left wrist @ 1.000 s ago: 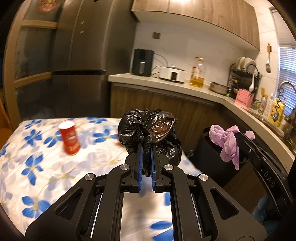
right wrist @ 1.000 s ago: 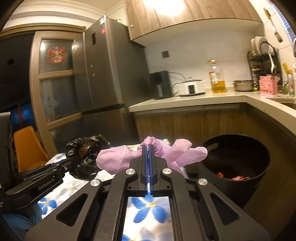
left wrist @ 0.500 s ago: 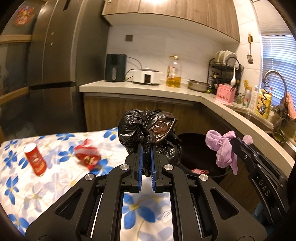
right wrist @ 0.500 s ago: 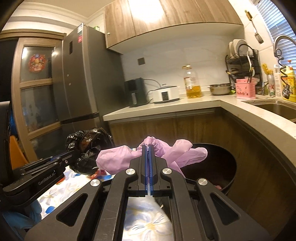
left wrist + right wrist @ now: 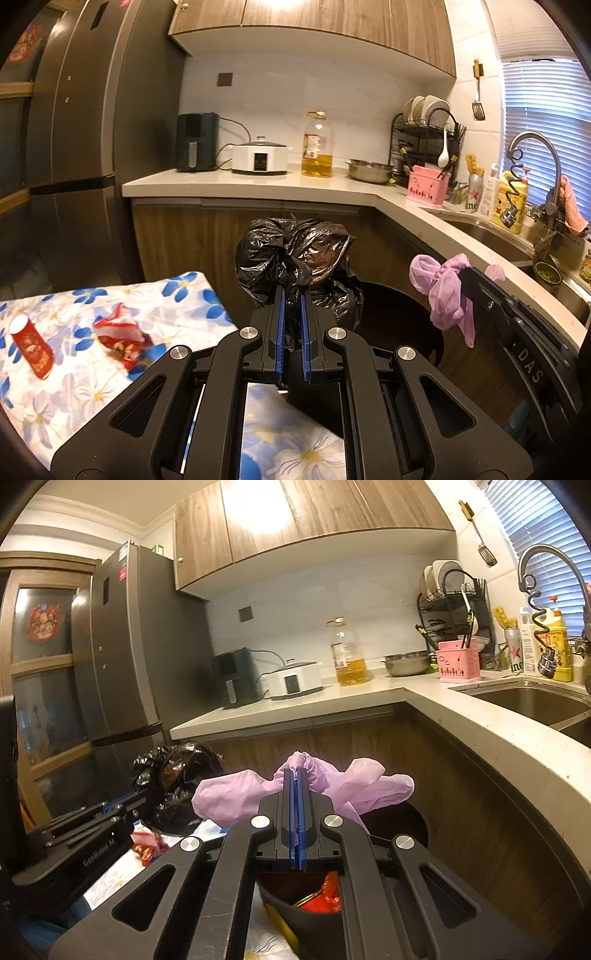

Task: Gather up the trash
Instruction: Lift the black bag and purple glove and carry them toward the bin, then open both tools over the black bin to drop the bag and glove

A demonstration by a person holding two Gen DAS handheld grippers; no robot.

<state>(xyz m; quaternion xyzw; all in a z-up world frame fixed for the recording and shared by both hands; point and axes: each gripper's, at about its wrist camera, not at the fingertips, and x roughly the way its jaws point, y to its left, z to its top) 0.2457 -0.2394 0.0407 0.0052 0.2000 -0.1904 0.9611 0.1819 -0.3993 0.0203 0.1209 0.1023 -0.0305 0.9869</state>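
Note:
My left gripper (image 5: 291, 295) is shut on a crumpled black plastic bag (image 5: 295, 254) and holds it in the air beyond the table's edge, near the black trash bin (image 5: 402, 314). My right gripper (image 5: 297, 775) is shut on a pink-purple rubber glove (image 5: 354, 786) and holds it over the same bin (image 5: 417, 823), which has red and yellow trash inside. The glove also shows in the left wrist view (image 5: 443, 288), and the bag in the right wrist view (image 5: 173, 775). A red can (image 5: 31, 345) and a red crumpled wrapper (image 5: 122, 332) lie on the floral tablecloth (image 5: 177, 299).
A kitchen counter (image 5: 258, 181) wraps behind and right of the bin, with an air fryer, cooker, oil bottle (image 5: 317, 147), dish rack and sink (image 5: 491, 240). A tall grey fridge (image 5: 85, 147) stands at left. Wood cabinet fronts close in the bin.
Both grippers have swung right from over the table toward the bin, still holding the bag and the glove. The bin's inside now shows under the right gripper.

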